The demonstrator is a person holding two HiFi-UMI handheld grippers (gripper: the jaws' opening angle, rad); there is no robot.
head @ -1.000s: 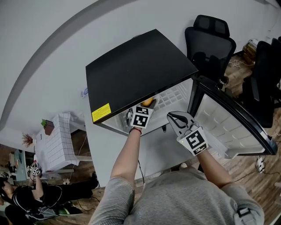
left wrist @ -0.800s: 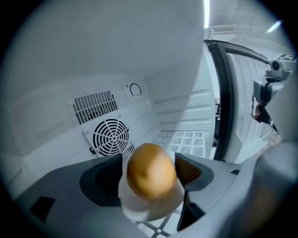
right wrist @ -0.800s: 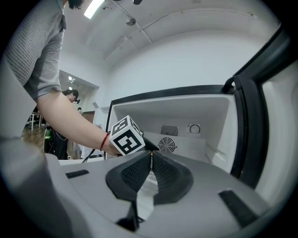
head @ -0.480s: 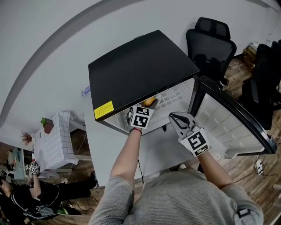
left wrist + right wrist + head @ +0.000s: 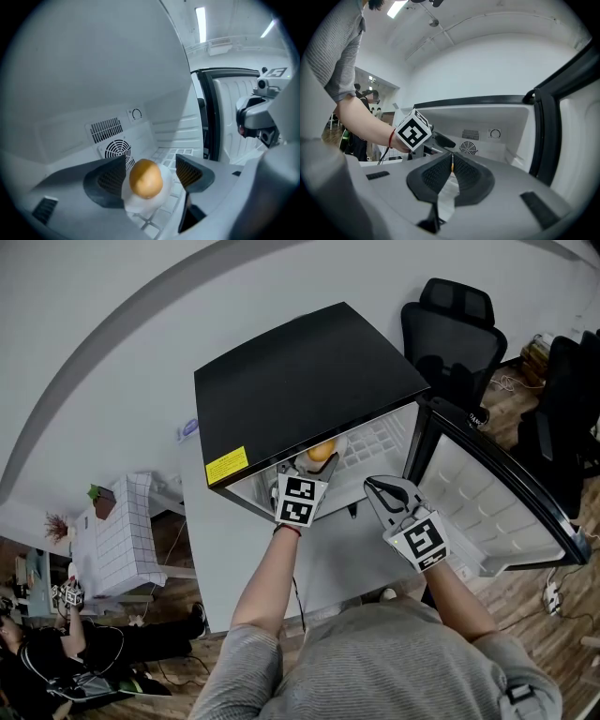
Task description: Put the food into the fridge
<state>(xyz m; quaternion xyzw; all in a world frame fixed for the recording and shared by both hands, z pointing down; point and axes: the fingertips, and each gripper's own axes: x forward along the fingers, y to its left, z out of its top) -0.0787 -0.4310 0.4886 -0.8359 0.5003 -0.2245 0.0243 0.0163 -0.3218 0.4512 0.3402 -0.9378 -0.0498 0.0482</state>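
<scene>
The golden-brown round food [image 5: 146, 177], on a white base, sits on the white shelf [image 5: 183, 152] inside the fridge [image 5: 300, 381]. It lies between the spread jaws of the left hand-held gripper [image 5: 150, 165], with a clear gap at the right jaw. The left forearm [image 5: 267, 577] reaches to the fridge opening. The right hand-held gripper [image 5: 451, 164], jaws pressed together and empty, hangs beside the open door [image 5: 487, 512].

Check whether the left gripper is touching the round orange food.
Cannot tell. In the left gripper view the left gripper stands open; shelf shows between the orange food and one pad, but the other pad's edge meets its outline.
</scene>
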